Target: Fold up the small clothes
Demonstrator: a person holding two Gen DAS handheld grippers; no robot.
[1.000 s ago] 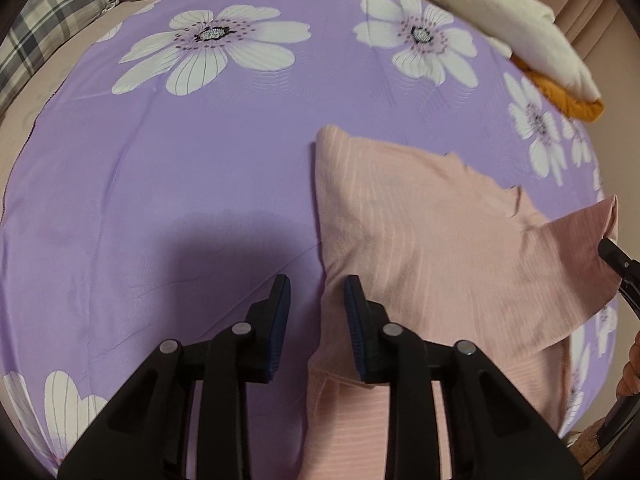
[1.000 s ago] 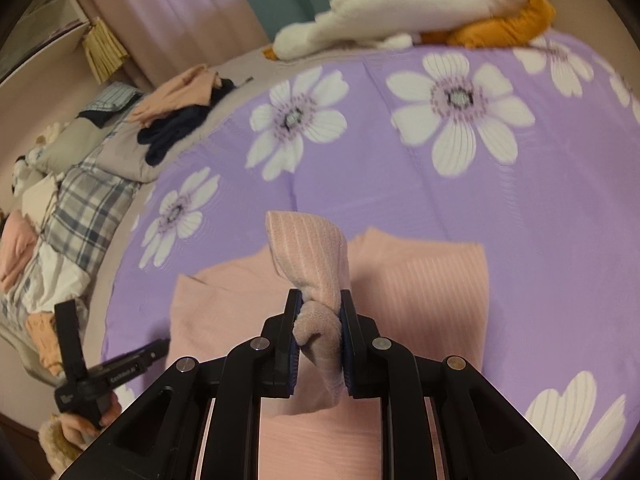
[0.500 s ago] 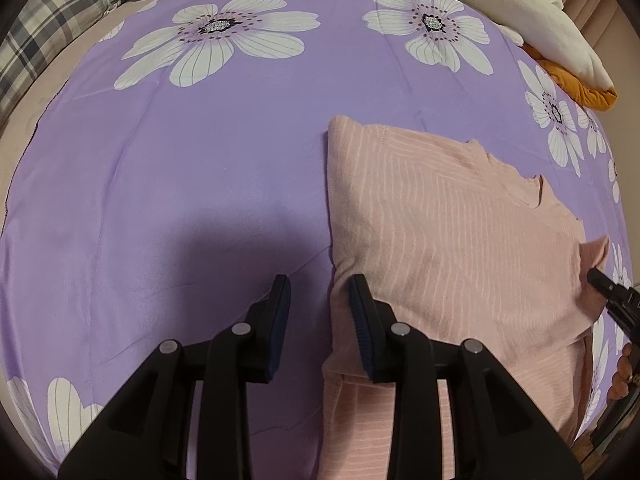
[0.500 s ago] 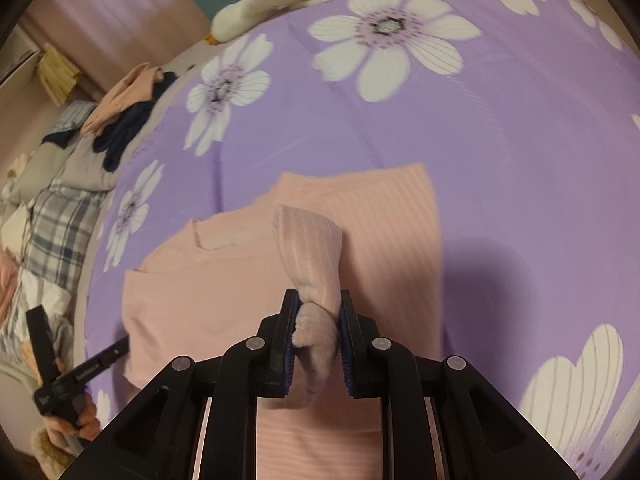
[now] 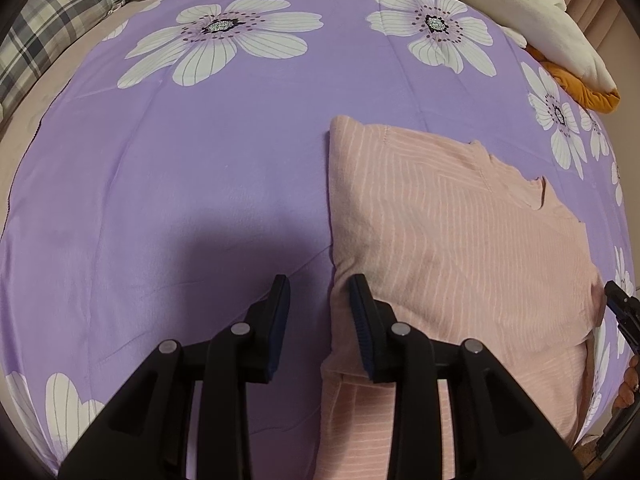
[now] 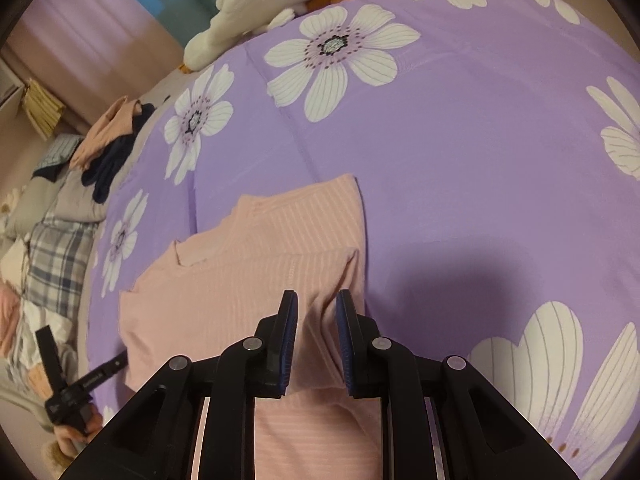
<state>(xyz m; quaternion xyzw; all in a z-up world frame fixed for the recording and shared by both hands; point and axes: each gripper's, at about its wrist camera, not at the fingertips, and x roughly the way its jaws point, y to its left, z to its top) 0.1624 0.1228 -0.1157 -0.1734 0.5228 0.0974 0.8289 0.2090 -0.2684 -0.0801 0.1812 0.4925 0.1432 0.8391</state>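
Since the earlier frames the raised flap of the pink, finely striped knit garment (image 6: pixel 248 280), which stood bunched up between the right gripper's pads, has been carried across and laid down; it now lies flat over the garment body, and the right gripper (image 6: pixel 317 316) has come lower over the cloth. The garment lies on the purple bedspread with white flower print (image 5: pixel 200 184), right of centre in the left wrist view and lower centre in the right wrist view, folded to a roughly rectangular packet with a clean straight edge on its left side in the left view. In the right wrist view a low ridge of pink fabric runs up between the narrowly parted blue pads; whether the pads press it or merely straddle it cannot be told. The low position suits setting the fold down without dragging it. The left gripper (image 5: pixel 319 300) stands with its jaws parted and nothing pinched, straddling the garment's left edge at the lower centre: one pad over bare bedspread, the other over pink cloth, probably placed to steady that edge as the fold lands. Outward, a white and orange plush toy (image 6: pixel 256 8) lies at the top of the bed, and loose clothes (image 6: pixel 108 140) sit at the upper left.
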